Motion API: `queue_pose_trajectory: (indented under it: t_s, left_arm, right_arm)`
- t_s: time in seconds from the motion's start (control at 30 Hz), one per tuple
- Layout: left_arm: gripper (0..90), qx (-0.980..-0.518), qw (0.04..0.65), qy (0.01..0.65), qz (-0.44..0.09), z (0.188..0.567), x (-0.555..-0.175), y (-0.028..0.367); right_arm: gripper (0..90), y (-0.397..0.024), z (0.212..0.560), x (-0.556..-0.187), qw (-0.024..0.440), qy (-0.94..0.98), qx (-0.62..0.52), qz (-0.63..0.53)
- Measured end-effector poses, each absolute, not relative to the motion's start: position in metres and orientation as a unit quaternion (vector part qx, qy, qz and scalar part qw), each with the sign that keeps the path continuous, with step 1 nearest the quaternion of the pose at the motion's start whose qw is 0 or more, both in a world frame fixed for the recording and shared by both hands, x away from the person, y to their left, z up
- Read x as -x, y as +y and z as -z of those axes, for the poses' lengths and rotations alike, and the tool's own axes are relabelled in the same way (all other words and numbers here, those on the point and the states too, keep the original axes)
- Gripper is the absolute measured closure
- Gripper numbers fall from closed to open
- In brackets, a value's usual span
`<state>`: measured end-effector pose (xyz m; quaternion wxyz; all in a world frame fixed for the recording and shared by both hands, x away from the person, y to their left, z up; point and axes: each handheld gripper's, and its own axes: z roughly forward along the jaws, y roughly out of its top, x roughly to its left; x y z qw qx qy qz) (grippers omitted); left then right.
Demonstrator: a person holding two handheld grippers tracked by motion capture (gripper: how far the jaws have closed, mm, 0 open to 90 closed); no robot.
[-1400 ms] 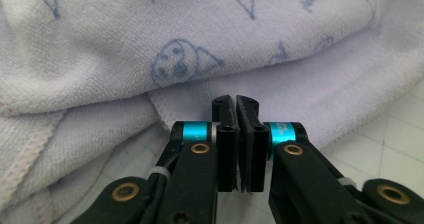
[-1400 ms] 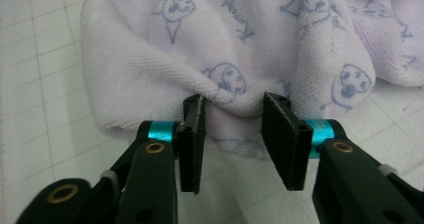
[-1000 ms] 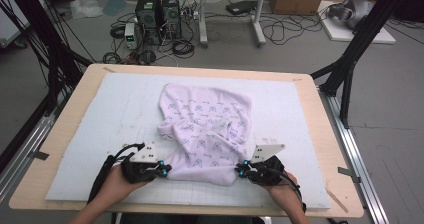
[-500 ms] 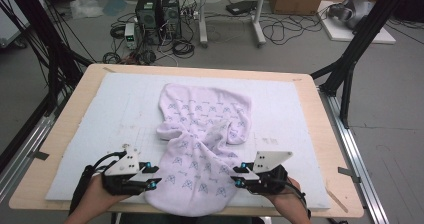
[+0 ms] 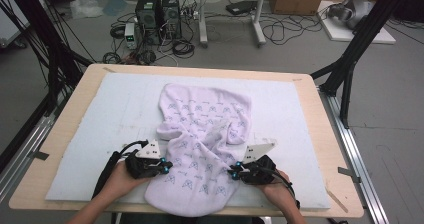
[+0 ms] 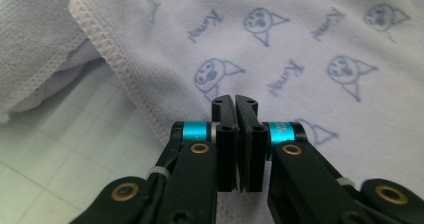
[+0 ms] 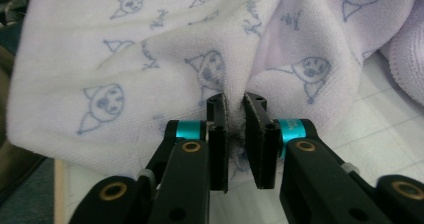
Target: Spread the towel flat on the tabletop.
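A lilac towel (image 5: 205, 129) printed with blue cat faces lies lengthwise on the pale mat (image 5: 100, 114). Its far part is flat, its middle is bunched into folds, and its near end droops over the table's front edge. My left gripper (image 5: 164, 167) holds the towel's left side near the front, and my right gripper (image 5: 233, 173) holds its right side. In the left gripper view the jaws (image 6: 235, 101) are pressed together at the towel (image 6: 310, 44), just inside its stitched hem. In the right gripper view the jaws (image 7: 236, 100) pinch a raised fold of towel (image 7: 100, 49).
The mat covers most of a wooden table (image 5: 320, 134). Bare mat lies left and right of the towel. Black frame poles (image 5: 350, 69) and metal rails flank the table. Computer towers (image 5: 155, 9) and cables sit on the floor beyond the far edge.
Both grippers drew the towel's bunched near part toward the person, so it now spreads over the front edge. Since half a second ago both grippers have moved slightly inward and forward.
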<state>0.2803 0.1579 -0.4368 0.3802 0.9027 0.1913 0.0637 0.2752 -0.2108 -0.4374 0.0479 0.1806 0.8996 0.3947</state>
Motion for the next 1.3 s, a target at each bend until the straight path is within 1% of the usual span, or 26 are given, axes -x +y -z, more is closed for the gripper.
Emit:
queue_pose_trajectory:
  t_s: [0.13, 0.3, 0.4, 0.43, 0.47, 0.53, 0.6, 0.7, 0.8, 0.83, 0.9, 0.93, 0.97, 1.0, 1.03, 1.07, 1.17, 1.3]
  left_arm:
    - [88.3, -0.905, 0.379, 0.187, -0.055, 0.434, -0.265, 0.17]
    - [88.3, -0.903, 0.391, 0.171, -0.051, 0.425, -0.231, 0.186]
    - [88.2, -0.904, 0.397, 0.154, -0.049, 0.419, -0.213, 0.195]
    - [87.7, -0.901, 0.402, 0.154, -0.05, 0.418, -0.211, 0.197]
    - [85.5, -0.899, 0.406, 0.159, -0.053, 0.418, -0.212, 0.2]
    - [70.9, -0.892, 0.409, 0.179, -0.063, 0.418, -0.219, 0.202]
    - [61.8, -0.885, 0.417, 0.196, -0.071, 0.418, -0.23, 0.2]
    - [55.8, -0.881, 0.418, 0.203, -0.089, 0.418, -0.247, 0.19]
    - [51.0, -0.881, 0.412, 0.21, -0.097, 0.423, -0.262, 0.173]
    - [50.8, -0.883, 0.406, 0.213, -0.101, 0.426, -0.267, 0.167]
    - [52.4, -0.889, 0.388, 0.222, -0.102, 0.431, -0.276, 0.159]
    - [59.8, -0.892, 0.382, 0.221, -0.097, 0.434, -0.279, 0.157]
    - [70.3, -0.895, 0.376, 0.22, -0.094, 0.437, -0.282, 0.155]
    - [76.6, -0.895, 0.378, 0.219, -0.092, 0.438, -0.282, 0.155]
    - [82.0, -0.894, 0.38, 0.219, -0.089, 0.438, -0.282, 0.155]
    - [85.0, -0.896, 0.376, 0.218, -0.089, 0.437, -0.28, 0.156]
    - [85.9, -0.899, 0.373, 0.214, -0.087, 0.435, -0.272, 0.163]
    - [86.1, -0.899, 0.374, 0.213, -0.085, 0.432, -0.251, 0.18]
  right_arm:
    - [82.1, -0.216, 0.431, -0.266, 0.046, 0.895, -0.181, -0.406]
    - [82.2, -0.216, 0.422, -0.242, 0.046, 0.894, -0.163, -0.414]
    - [81.7, -0.212, 0.417, -0.226, 0.025, 0.893, -0.138, -0.428]
    - [80.0, -0.211, 0.414, -0.222, 0.02, 0.891, -0.129, -0.436]
    - [77.2, -0.212, 0.412, -0.22, 0.023, 0.887, -0.127, -0.443]
    - [74.2, -0.216, 0.405, -0.222, 0.03, 0.877, -0.134, -0.46]
    - [72.1, -0.222, 0.401, -0.228, 0.044, 0.869, -0.153, -0.468]
    - [70.8, -0.225, 0.408, -0.242, 0.057, 0.88, -0.176, -0.437]
    - [66.5, -0.22, 0.424, -0.254, 0.05, 0.889, -0.191, -0.412]
    - [63.3, -0.217, 0.429, -0.258, 0.047, 0.891, -0.192, -0.409]
    - [63.3, -0.21, 0.438, -0.263, 0.039, 0.898, -0.194, -0.393]
    - [64.9, -0.207, 0.44, -0.265, 0.032, 0.898, -0.195, -0.393]
    - [69.3, -0.206, 0.44, -0.266, 0.027, 0.898, -0.194, -0.395]
    - [74.2, -0.206, 0.44, -0.267, 0.019, 0.899, -0.19, -0.394]
    - [76.9, -0.207, 0.439, -0.267, 0.016, 0.899, -0.189, -0.395]
    - [78.2, -0.207, 0.438, -0.266, 0.017, 0.899, -0.187, -0.396]
    - [79.0, -0.212, 0.435, -0.26, 0.021, 0.897, -0.186, -0.401]
    - [79.0, -0.222, 0.427, -0.241, 0.033, 0.893, -0.187, -0.407]
